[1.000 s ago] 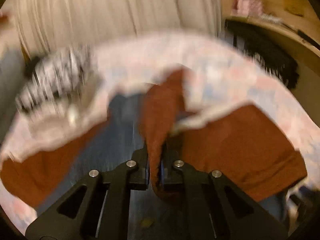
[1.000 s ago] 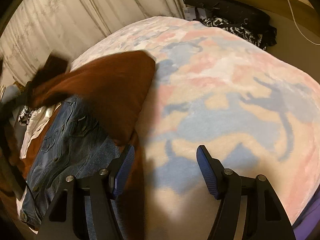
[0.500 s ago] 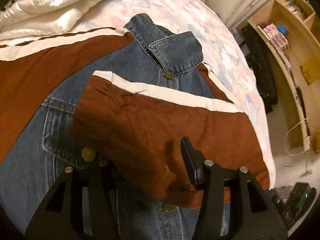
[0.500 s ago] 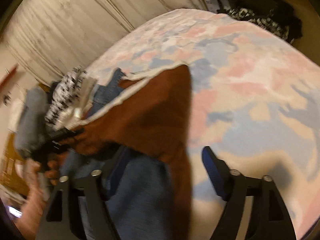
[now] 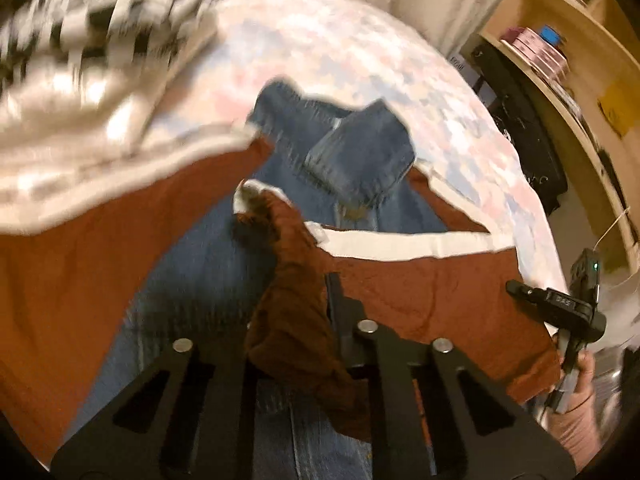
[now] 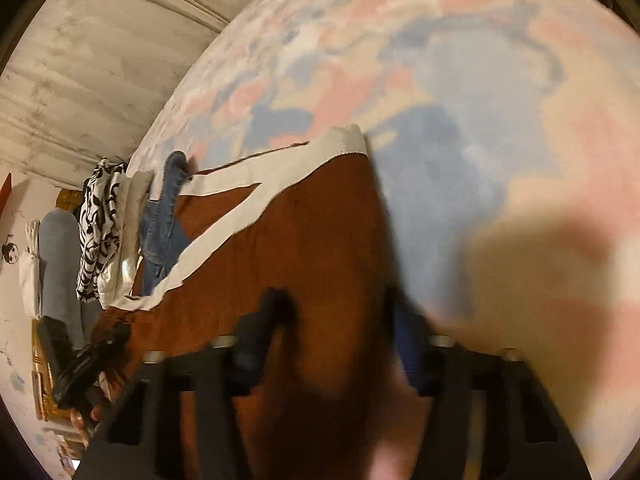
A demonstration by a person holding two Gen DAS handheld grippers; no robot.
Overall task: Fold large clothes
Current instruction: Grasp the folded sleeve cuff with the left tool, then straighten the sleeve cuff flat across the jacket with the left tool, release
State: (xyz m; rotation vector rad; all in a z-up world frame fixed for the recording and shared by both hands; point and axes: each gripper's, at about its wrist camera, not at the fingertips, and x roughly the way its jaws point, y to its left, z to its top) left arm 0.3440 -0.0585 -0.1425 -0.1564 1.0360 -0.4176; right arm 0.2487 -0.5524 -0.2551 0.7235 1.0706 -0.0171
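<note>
A wooden shelf (image 5: 568,92) stands beside pale curtains (image 6: 100,52).

My left gripper (image 5: 304,320) pinches a bunched fold of the garment (image 5: 420,296), which lies spread over the denim jacket (image 5: 352,160) on the bed (image 5: 360,60). A pile of clothes (image 5: 80,60) sits behind them to the left, and shelves (image 5: 580,60) stand beyond the bed to the right. My right gripper (image 6: 336,336) straddles the garment's edge near the bare cover.
</note>
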